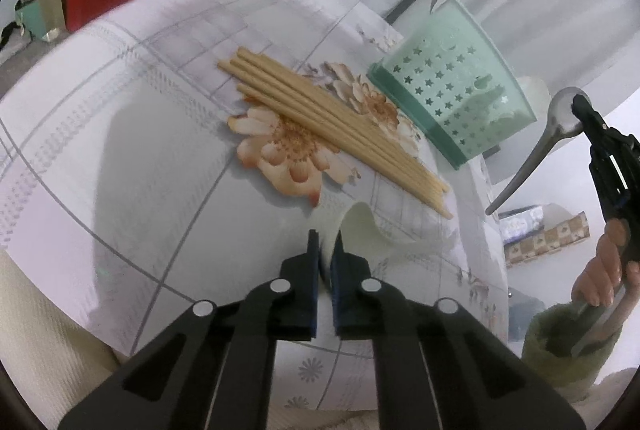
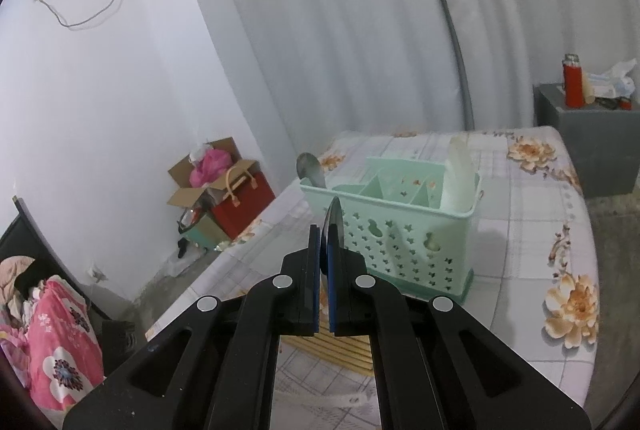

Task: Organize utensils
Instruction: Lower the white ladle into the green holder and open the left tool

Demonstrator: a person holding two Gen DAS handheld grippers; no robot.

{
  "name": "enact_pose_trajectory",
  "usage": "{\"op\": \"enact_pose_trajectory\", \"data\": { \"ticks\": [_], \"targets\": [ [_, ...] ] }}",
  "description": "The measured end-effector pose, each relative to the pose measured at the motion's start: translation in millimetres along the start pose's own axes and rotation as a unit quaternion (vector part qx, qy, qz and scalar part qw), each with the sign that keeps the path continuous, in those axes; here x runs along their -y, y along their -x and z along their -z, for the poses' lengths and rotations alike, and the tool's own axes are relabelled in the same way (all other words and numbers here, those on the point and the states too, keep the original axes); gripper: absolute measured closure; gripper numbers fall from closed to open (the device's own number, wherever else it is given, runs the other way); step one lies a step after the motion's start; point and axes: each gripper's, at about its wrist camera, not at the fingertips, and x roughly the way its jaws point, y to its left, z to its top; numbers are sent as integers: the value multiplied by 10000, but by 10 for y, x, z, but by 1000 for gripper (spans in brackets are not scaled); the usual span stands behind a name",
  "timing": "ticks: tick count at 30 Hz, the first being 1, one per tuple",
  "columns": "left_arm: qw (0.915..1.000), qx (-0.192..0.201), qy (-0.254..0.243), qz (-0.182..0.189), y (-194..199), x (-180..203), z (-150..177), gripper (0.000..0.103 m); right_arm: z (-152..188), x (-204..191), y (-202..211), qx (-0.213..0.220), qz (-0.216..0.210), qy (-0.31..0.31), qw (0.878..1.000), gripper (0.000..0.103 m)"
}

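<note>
My left gripper (image 1: 327, 244) is shut on a white plastic spoon (image 1: 362, 224), held just above the flowered tablecloth (image 1: 140, 117). Several wooden chopsticks (image 1: 332, 121) lie in a bundle just beyond it. A mint-green utensil caddy (image 1: 452, 93) with star holes stands at the right. My right gripper (image 2: 325, 244) is shut on a metal spoon (image 2: 335, 220), seen edge-on, raised in front of the caddy (image 2: 404, 230). From the left wrist view that metal spoon (image 1: 548, 141) hangs handle-down beside the caddy. Another metal spoon (image 2: 309, 167) and a white utensil (image 2: 458, 175) stand in the caddy.
A red bag (image 2: 240, 207) and cardboard box (image 2: 208, 181) sit on the floor by the wall. A grey cabinet (image 2: 592, 133) with a red flask (image 2: 573, 81) stands behind the table. Chopsticks (image 2: 328, 348) show under my right gripper. Curtains hang behind.
</note>
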Motion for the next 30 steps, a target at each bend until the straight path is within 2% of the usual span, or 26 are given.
{"op": "enact_pose_trajectory", "data": {
  "ticks": [8,15,20,21,25,28,30],
  "targets": [
    [9977,556,-385,-84,264,83,-86,99,-127,33,175,366,-2,71,9993,102],
    [9844,1541,-822,204,753,303,-520,99,-240,83,320,648,-48,69,9979,102],
    [9653,2238,-1311,310,994,612,-1026,99,-310,88,379,791,-115,65,9968,102],
    [9596,2372,-1497,226,1001,713,-1164,99,-315,87,386,813,-114,68,9966,102],
    [9478,2446,-2039,-149,881,991,-1536,99,-321,87,396,819,-75,85,9966,102],
    [9309,2444,-2649,-597,764,1199,-1686,99,-330,87,406,813,1,130,9966,102],
    [9099,2435,-3202,-1009,657,1357,-1723,98,-338,86,404,826,49,152,9965,102]
  ]
}}
